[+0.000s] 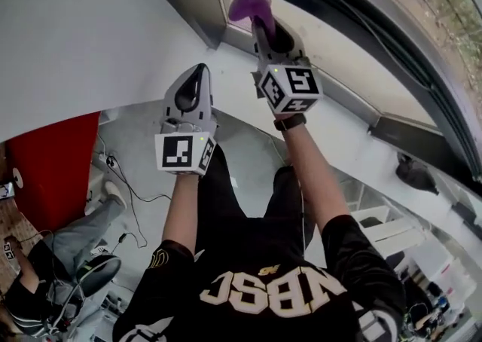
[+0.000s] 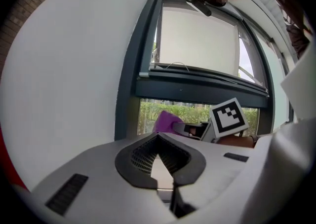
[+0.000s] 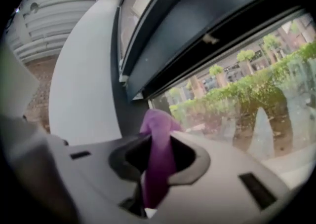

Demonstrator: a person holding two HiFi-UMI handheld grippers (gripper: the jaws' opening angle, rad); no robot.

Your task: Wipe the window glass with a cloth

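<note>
Your right gripper [image 3: 159, 155] is clamped on the purple cloth [image 3: 157, 124], its bunched tip by the window glass [image 3: 232, 104] at 12 o'clock. Press it flat and overlap your strokes. Your left gripper [image 2: 159, 164] hangs at 8 o'clock of the right one, jaws together and empty.

Both bare forearms are raised ahead of the torso, left forearm [image 1: 183, 209] beside right forearm [image 1: 310, 175].

The left gripper [image 1: 198, 71], grey plastic with two jaws, is the lower of the two. Its jaws are pressed together with nothing between them.

The right gripper [image 1: 261, 25], of the same build, is higher and further forward. Its jaws are clamped on a bunched purple cloth [image 1: 248, 3] that sticks out past the tips.

A black wristband [image 1: 290, 122] is on the right wrist.
</note>
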